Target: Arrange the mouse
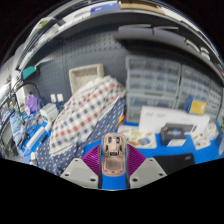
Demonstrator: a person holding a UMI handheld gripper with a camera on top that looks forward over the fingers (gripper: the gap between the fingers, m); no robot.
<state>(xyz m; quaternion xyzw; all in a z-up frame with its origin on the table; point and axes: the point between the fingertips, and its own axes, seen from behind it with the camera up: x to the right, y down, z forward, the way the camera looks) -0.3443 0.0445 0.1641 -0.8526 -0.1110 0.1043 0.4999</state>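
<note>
Gripping a small beige and grey computer mouse (113, 150), the jaws are narrow and closed on it, the purple pads (93, 160) pressing its two sides. The mouse sits lifted between the fingers, its front pointing away from the camera, above a blue desk (60, 160). Just beyond it lies a bulky checked cloth in red, white and blue (88, 108). To the right of the mouse, farther back on the desk, stands a white box with a dark printed picture (172, 126). Behind everything runs a dark pegboard wall (95, 55).
</note>
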